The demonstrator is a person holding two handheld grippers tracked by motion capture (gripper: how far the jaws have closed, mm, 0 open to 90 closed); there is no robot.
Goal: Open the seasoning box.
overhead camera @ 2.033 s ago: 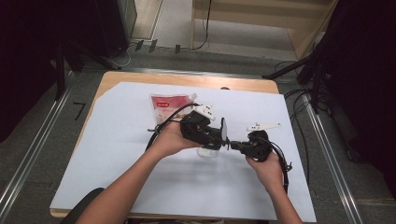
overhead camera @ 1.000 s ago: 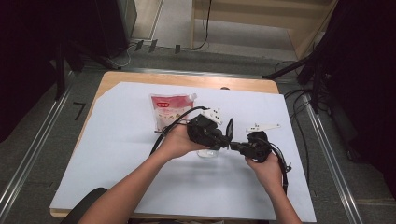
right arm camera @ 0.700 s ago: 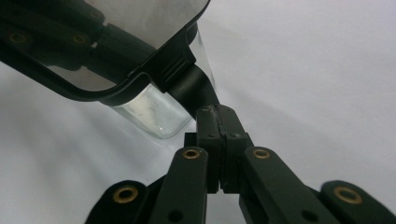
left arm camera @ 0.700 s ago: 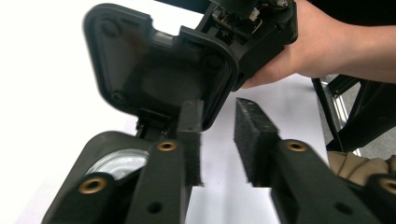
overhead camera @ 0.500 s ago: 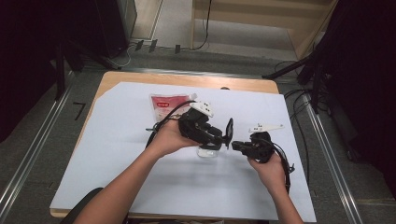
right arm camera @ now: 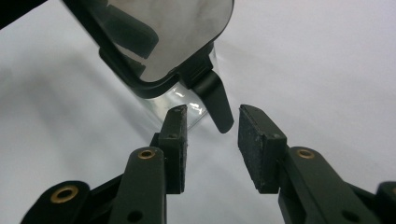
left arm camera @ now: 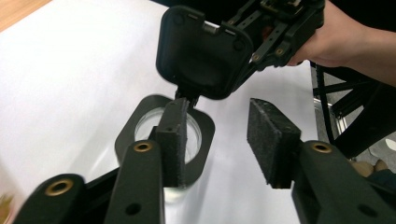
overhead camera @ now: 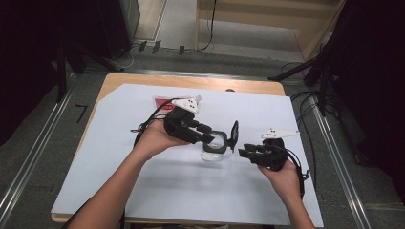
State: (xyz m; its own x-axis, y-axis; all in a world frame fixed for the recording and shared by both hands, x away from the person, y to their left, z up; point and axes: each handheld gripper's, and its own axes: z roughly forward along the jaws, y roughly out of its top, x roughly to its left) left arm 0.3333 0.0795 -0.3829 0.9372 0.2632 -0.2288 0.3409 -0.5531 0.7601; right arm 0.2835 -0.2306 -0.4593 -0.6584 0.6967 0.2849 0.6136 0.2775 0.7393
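so the left claw (overhead camera: 217, 138) sits right at the top of a small clear jar (overhead camera: 213, 151) that stands on the white sheet over the bench (overhead camera: 143, 191). in the left gripper view one pad looks pressed on the jar's dark rim (left arm camera: 128, 135) or just over the mouth, and the other pad hangs in the air outside, so this claw is open and holds nothing tight. i think it is there to keep the jar from sliding or tipping. the jar's black lid (overhead camera: 234, 135) is flipped up on its hinge, on the side of the jar that faces the right claw (overhead camera: 244, 153). the right claw is just beside the jar, with its two pads apart and nothing between them. in the right gripper view the lid's little tab (right arm camera: 217, 105) hangs down just ahead of the gap between the pads, not touching them. my guess is that this claw waits there so it can take the tab or push the lid. the jar stands straight up, so its long way runs up and down, and its mouth points up. the lid stands almost on its edge, with its inside face toward the left claw. a red and white packet (overhead camera: 165, 103) lies behind the left hand (overhead camera: 153, 138), far from both claws.
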